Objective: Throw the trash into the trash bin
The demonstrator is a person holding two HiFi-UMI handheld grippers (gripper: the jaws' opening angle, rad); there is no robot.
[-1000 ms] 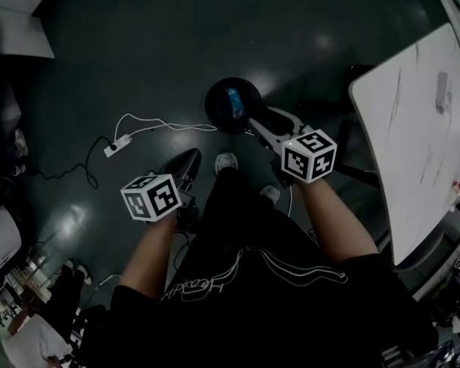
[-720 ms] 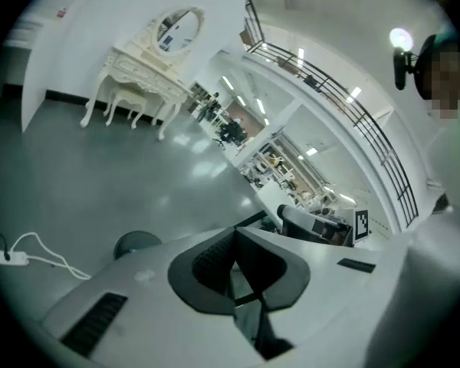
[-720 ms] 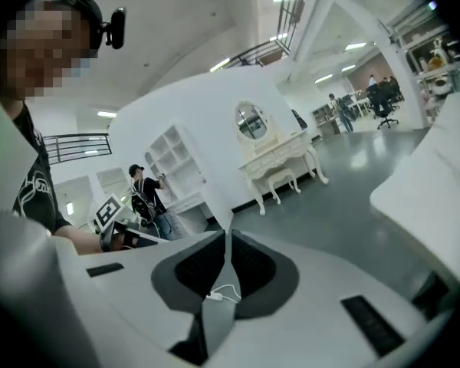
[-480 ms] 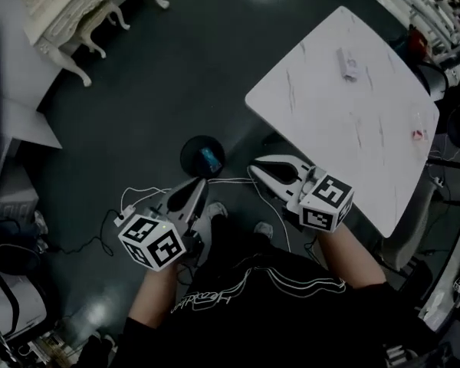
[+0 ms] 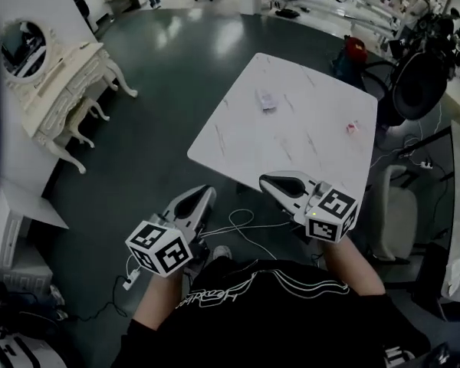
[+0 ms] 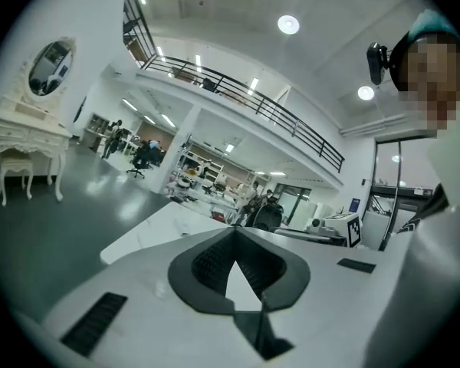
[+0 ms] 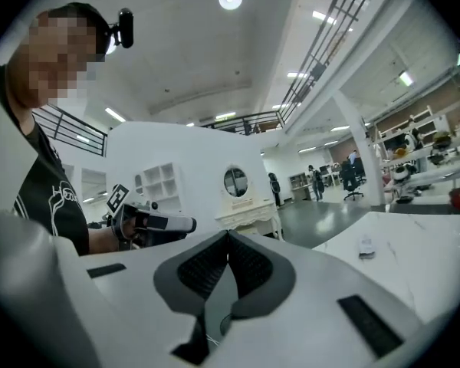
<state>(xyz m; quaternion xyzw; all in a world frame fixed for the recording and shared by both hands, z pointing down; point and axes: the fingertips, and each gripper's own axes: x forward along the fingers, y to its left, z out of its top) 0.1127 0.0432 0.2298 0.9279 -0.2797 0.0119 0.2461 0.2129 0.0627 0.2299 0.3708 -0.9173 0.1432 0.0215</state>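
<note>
Holding both tools nearly level at the end of bare forearms, a person in a black shirt faces a white desk (image 5: 307, 140) in a large open workroom. The left tool (image 5: 205, 196) points toward the desk's near-left corner and hangs over the dark floor (image 5: 161, 90), its marker cube turned up toward the head camera. Its jaws are closed tip to tip, with nothing between them. The right tool (image 5: 270, 182) is held a little farther forward, its tips showing against the desk's near edge. Its jaws are likewise pressed together and empty. The two tools are well apart, one to each side of the person's body.

Two small bits of trash lie on the desk, and neither tool touches them. A pale wrapper (image 5: 266, 100) sits toward the far-left edge, and a small pink scrap (image 5: 351, 127) lies near the right edge, well apart from the wrapper.

A white cable (image 5: 241, 225) loops across the floor under the near edge of the desk, between the two tools. A cream dressing table (image 5: 57, 102) with an oval mirror (image 5: 23, 43) stands against the wall well to the left, and a pale chair (image 5: 391, 213) sits just beside the desk's near-right corner.
</note>
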